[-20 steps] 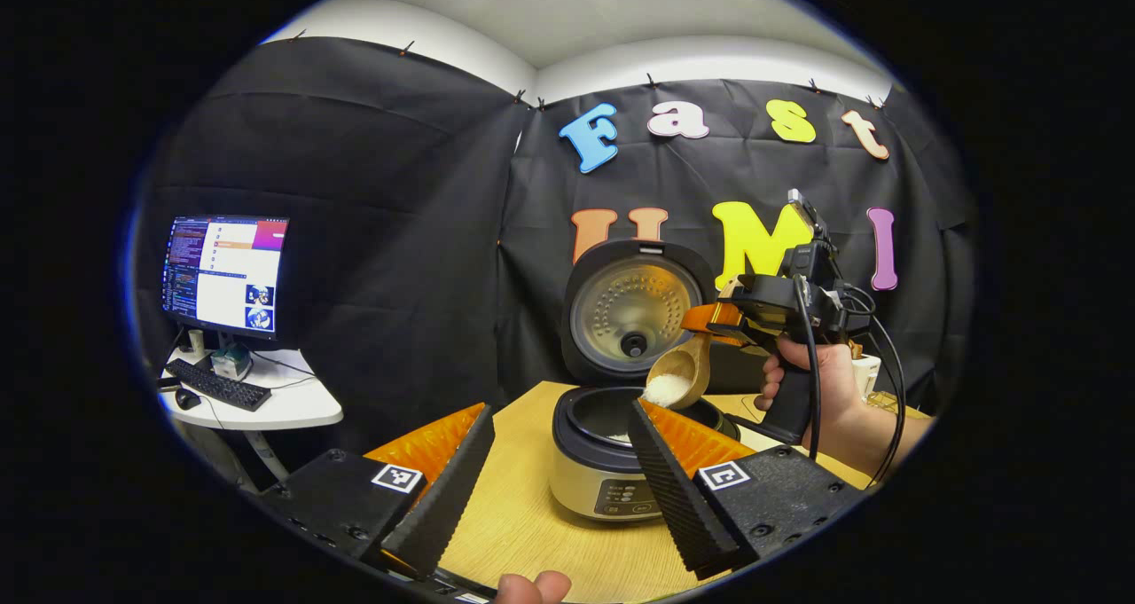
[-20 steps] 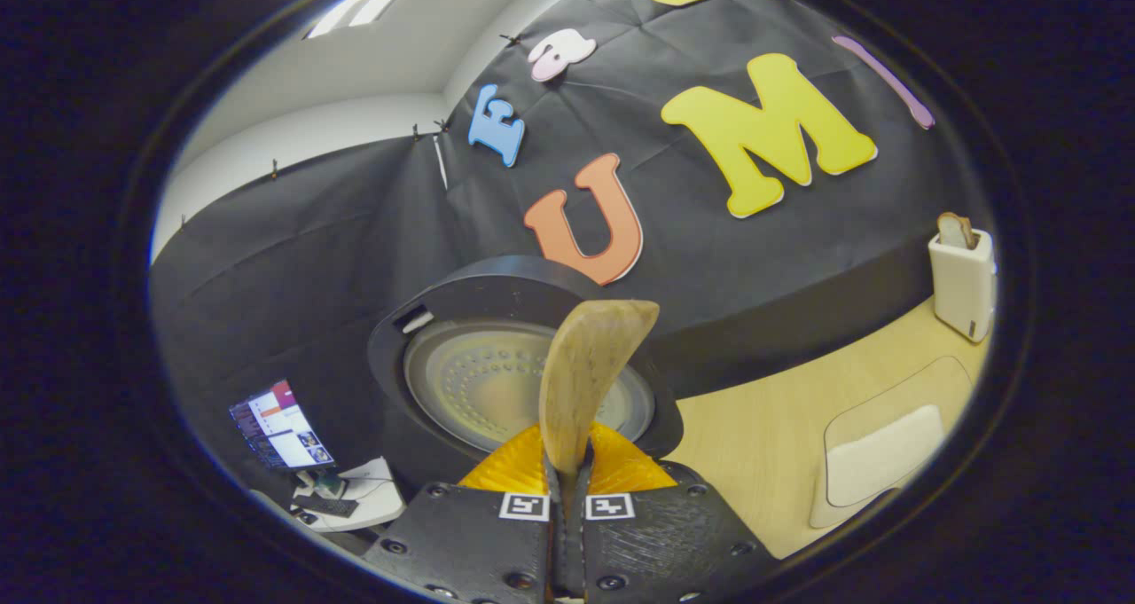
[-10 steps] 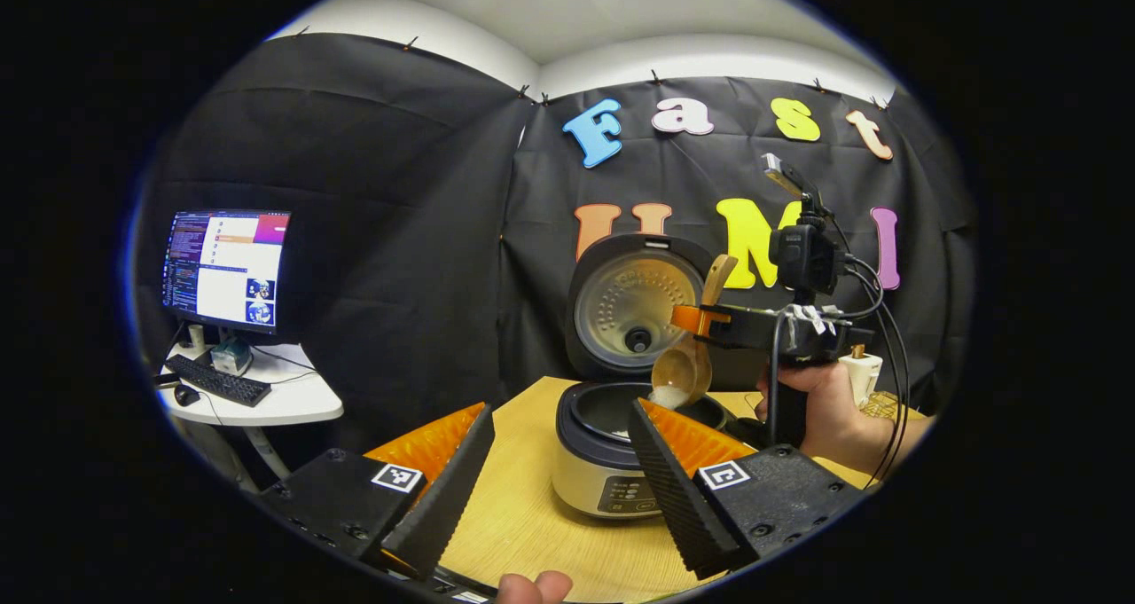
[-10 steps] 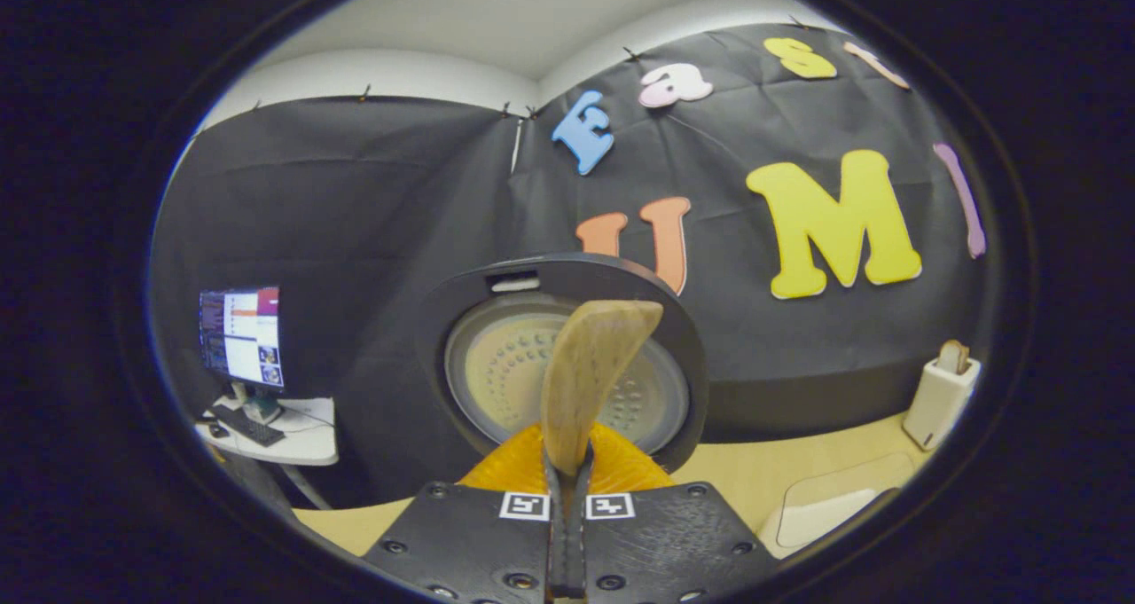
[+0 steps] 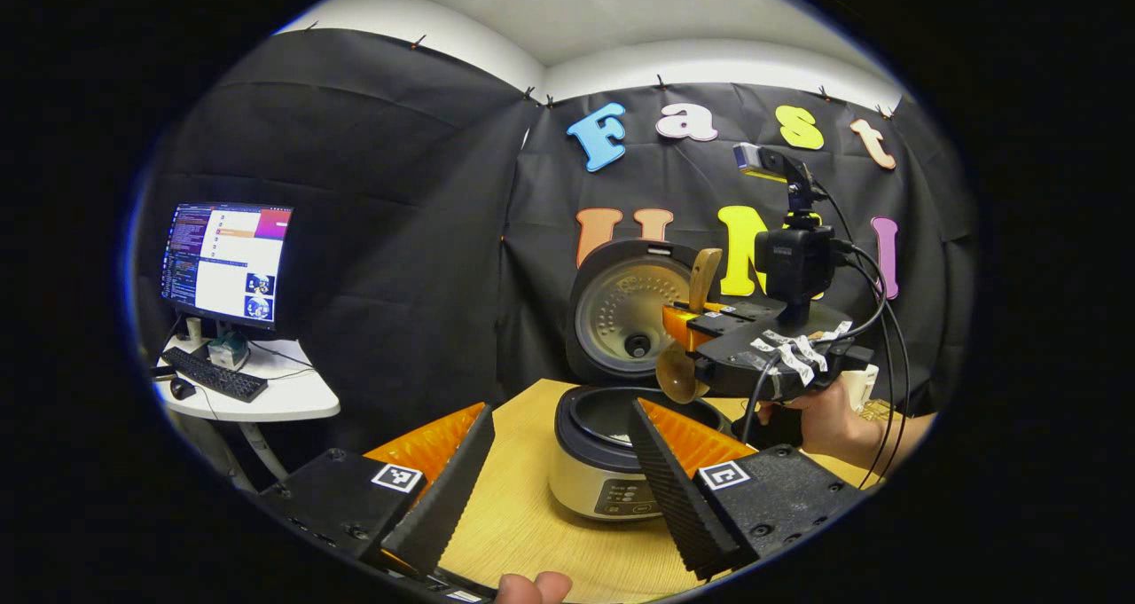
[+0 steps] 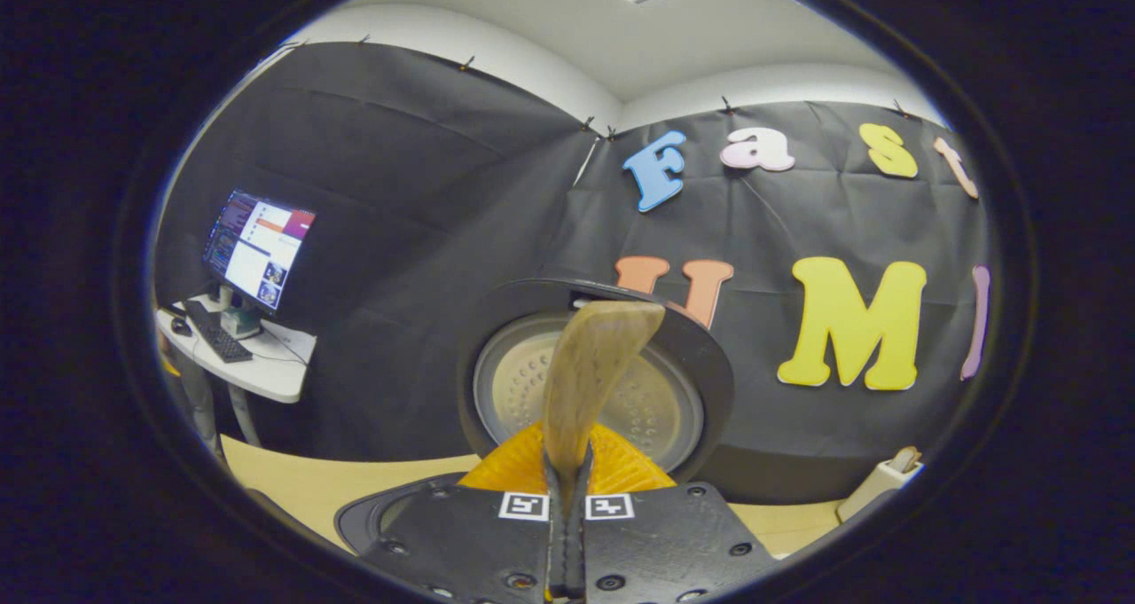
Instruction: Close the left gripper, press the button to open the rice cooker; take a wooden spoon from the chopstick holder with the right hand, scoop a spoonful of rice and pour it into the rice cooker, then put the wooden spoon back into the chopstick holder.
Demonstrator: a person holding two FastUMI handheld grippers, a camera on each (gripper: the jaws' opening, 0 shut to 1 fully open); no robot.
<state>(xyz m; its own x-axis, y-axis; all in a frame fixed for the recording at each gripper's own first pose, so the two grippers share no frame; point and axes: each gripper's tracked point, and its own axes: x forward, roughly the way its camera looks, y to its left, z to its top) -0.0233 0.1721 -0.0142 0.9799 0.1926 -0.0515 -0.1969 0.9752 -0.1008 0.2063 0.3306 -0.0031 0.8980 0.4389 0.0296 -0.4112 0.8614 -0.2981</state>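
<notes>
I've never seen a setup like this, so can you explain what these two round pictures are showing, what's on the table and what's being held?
A person holds a two-finger gripper in each hand, with a fisheye camera on each. The left gripper view looks over the open left gripper at a light wooden table. On it stands a round beige rice cooker with a black rim, its lid raised. Above the pot the right gripper, held by a hand, is shut on a wooden spoon, bowl tipped down. The right gripper view looks along that spoon's handle. A monitor stands on a side desk.
</notes>
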